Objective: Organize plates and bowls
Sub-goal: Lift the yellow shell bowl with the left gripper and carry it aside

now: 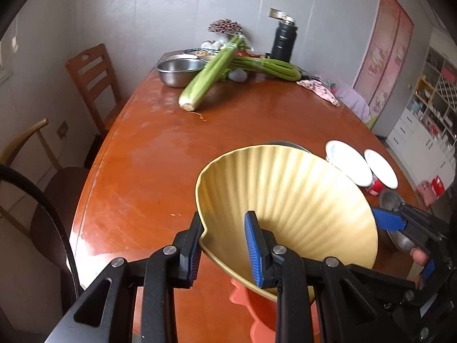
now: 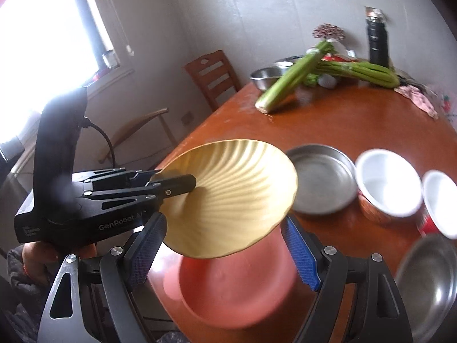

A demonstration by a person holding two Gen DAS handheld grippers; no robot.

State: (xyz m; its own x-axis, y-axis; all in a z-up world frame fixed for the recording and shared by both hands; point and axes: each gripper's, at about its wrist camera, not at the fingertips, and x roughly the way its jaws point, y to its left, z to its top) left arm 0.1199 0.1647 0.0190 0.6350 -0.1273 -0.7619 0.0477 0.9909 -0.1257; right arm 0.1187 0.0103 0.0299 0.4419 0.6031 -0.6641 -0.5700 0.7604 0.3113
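My left gripper (image 1: 223, 221) is shut on the near rim of a yellow ribbed plate (image 1: 291, 200), which is tilted and held above the table. Under it lies a coral plate (image 2: 228, 285) at the table's near edge. In the right wrist view the left gripper (image 2: 187, 184) grips the yellow plate (image 2: 237, 194) from the left. My right gripper (image 2: 224, 220) stands open just below the plate, its blue pads (image 2: 300, 254) wide apart and holding nothing. A steel plate (image 2: 320, 180), two white bowls (image 2: 388, 183) (image 2: 440, 203) and a steel bowl (image 2: 425, 285) sit to the right.
At the far end of the brown table (image 1: 157, 157) lie celery stalks (image 1: 205, 77), a steel basin (image 1: 177, 70), a black flask (image 1: 282, 40) and a patterned cloth (image 1: 322, 88). Wooden chairs (image 1: 91, 77) stand along the left side. A person's hand (image 2: 42, 254) holds the left gripper.
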